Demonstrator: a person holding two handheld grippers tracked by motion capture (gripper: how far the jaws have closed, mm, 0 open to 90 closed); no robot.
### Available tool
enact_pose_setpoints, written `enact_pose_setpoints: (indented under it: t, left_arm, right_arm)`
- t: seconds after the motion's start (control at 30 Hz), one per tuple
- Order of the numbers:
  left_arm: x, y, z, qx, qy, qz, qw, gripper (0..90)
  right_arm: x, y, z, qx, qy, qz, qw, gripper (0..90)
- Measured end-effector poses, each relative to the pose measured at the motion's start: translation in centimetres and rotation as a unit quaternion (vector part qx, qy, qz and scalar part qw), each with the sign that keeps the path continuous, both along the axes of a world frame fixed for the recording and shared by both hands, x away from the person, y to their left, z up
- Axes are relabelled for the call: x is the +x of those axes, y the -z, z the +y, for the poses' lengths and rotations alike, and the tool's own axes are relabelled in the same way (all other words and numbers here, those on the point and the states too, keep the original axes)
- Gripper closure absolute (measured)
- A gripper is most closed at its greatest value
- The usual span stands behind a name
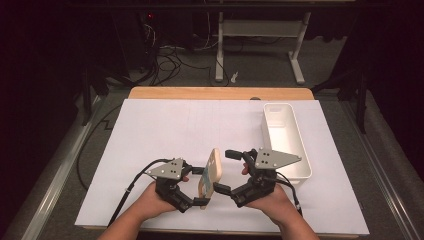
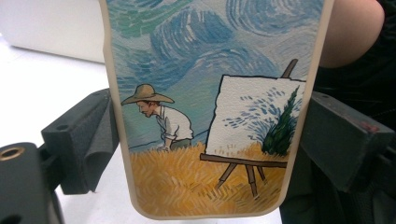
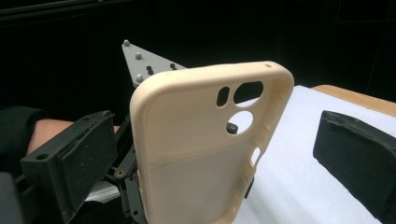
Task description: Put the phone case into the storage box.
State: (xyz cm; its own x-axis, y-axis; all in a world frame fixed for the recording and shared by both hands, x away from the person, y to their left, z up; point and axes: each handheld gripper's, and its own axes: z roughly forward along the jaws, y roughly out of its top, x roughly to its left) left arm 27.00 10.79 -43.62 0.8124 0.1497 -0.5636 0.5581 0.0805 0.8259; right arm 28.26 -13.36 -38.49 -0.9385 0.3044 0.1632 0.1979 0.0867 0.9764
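A cream phone case (image 1: 211,172) stands on edge above the front of the table, between the two grippers. Its printed back (image 2: 210,116) shows a painter in a straw hat, an easel and a swirling blue sky. My left gripper (image 1: 200,186) is shut on the case's two long edges, with both pads (image 2: 93,140) pressed against it. The right gripper view faces the plain inside of the case (image 3: 196,154) with its camera holes. My right gripper (image 1: 227,171) is open; the case sits near its left pad (image 3: 88,158) and there is a gap to the other.
A white sheet (image 1: 175,130) covers the wooden table (image 1: 220,93). A long white bin (image 1: 302,145) stands at the right, just beyond my right hand, and also appears as a pale wall (image 2: 51,28). Cables and desk legs lie on the floor behind.
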Motion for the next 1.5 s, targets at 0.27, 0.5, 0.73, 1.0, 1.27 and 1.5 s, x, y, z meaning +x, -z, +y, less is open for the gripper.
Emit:
enact_pose_setpoints:
  t: [0.27, 0.5, 0.73, 1.0, 1.27, 1.5]
  left_arm:
    - [-0.22, 0.02, -0.14, -0.002, 0.011, 0.001, 0.9999, 11.5]
    - [-0.39, 0.11, -0.25, 0.002, 0.024, 0.004, 0.9997, 11.5]
    - [-0.49, 0.28, -0.42, 0.005, 0.031, 0.006, 0.9995, 11.5]
    - [-0.55, 0.4, -0.54, 0.009, 0.037, 0.007, 0.9993, 11.5]
    - [-0.65, 0.46, -0.65, 0.01, 0.037, 0.007, 0.9992, 11.5]
    - [-0.69, 0.43, -0.63, 0.008, 0.04, 0.008, 0.9992, 11.5]
  right_arm:
    - [-0.01, 0.06, 0.1, 0.006, -0.008, 0.007, 0.9999, 0.4]
    - [-0.06, 0.07, 0.22, 0.009, -0.015, 0.007, 0.9998, 0.4]
    - [-0.12, 0.03, 0.27, 0.013, -0.021, 0.006, 0.9997, 0.4]
    - [-0.13, -0.08, 0.3, 0.016, -0.026, 0.004, 0.9995, 1.5]
    - [-0.08, -0.03, 0.44, 0.015, -0.032, 0.001, 0.9994, 7.2]
    - [-0.04, -0.04, 0.34, 0.018, -0.032, 0.002, 0.9993, 11.2]
